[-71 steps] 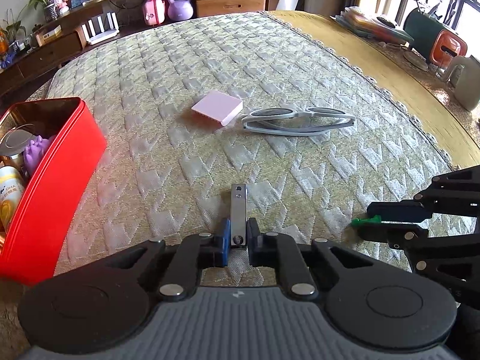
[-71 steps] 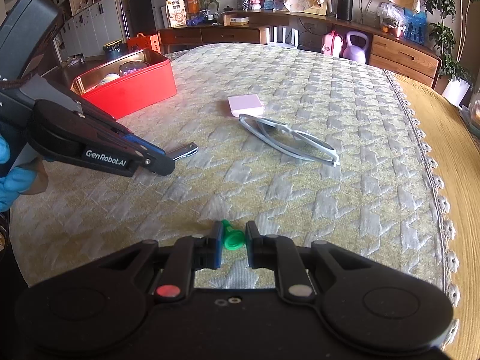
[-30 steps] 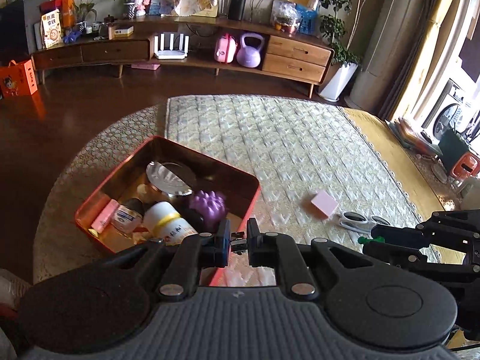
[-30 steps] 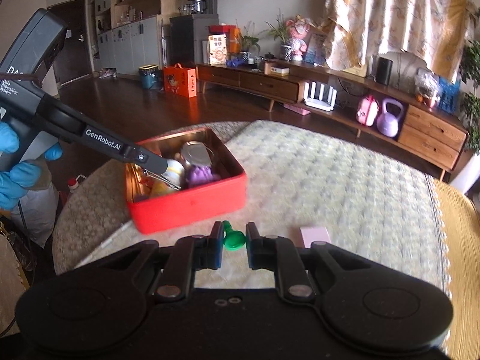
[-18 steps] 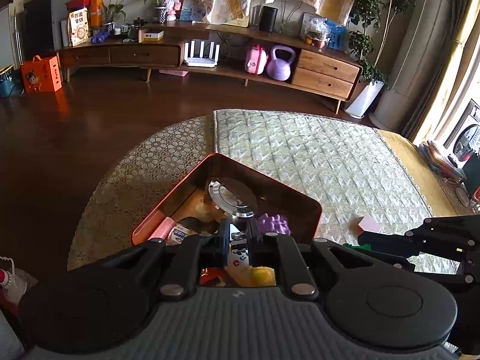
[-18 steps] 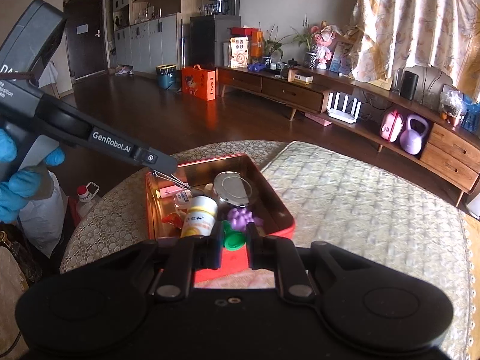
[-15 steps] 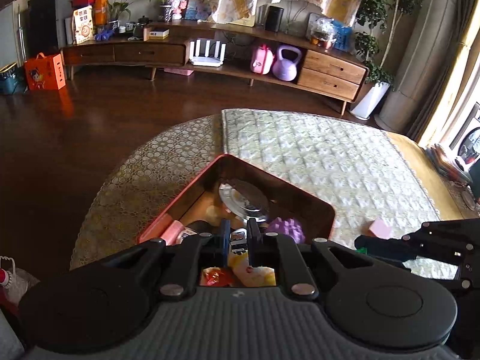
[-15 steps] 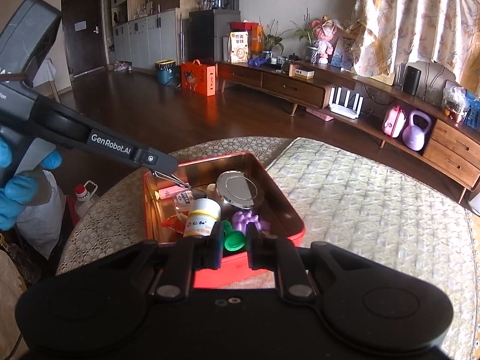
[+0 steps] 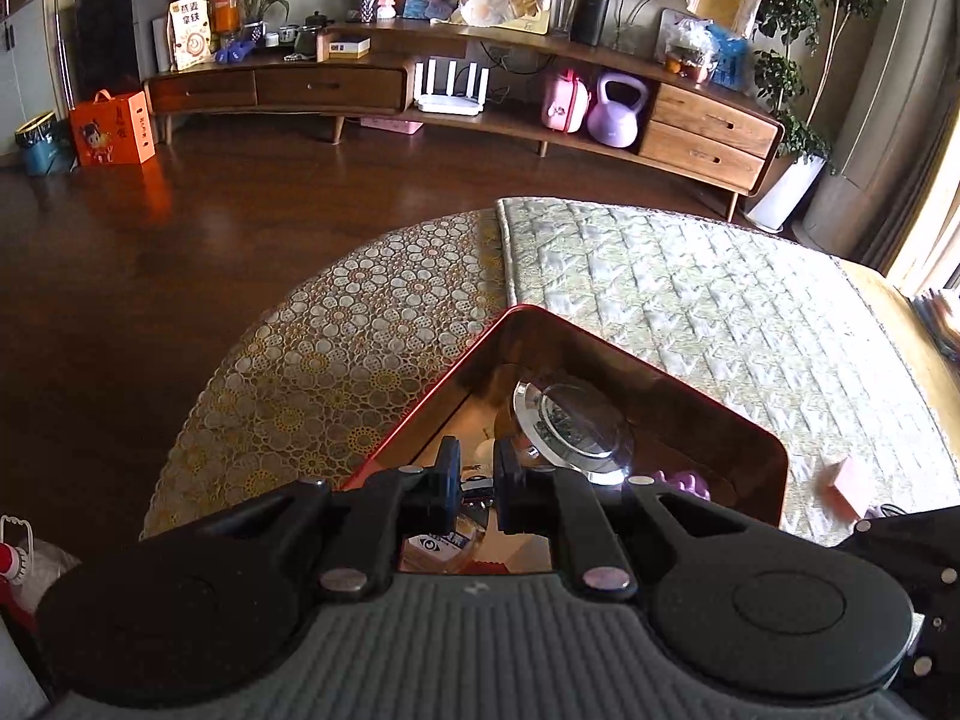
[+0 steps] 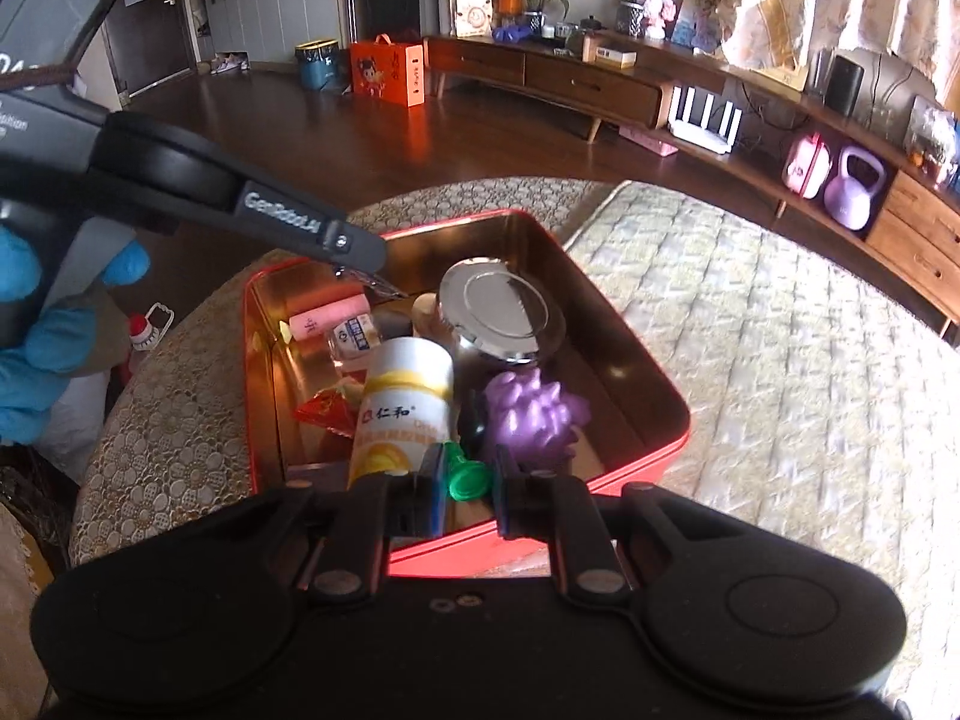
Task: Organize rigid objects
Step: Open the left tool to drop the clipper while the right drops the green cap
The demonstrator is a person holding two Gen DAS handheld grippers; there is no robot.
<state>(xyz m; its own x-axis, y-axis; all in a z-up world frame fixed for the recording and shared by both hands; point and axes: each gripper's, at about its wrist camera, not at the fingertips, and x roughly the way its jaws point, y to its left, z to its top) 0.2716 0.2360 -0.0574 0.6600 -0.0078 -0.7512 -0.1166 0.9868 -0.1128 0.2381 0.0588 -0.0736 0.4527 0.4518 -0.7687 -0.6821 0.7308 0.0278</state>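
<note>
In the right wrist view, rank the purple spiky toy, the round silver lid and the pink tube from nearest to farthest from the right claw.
1. Purple spiky toy: just ahead of the right claw, slightly right, in the red tin.
2. Round silver lid: mid-tin, further ahead.
3. Pink tube: far left of the tin, under the left claw.

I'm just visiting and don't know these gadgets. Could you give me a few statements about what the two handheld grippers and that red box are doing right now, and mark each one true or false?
1. The right gripper holds a small green piece. True.
2. The red tin is empty. False: it holds a white and yellow bottle, a purple spiky toy, a round metal lid and more.
3. The left gripper is over the tin. True.
4. The pink block lies inside the tin. False: it sits on the quilted cloth outside.
</note>
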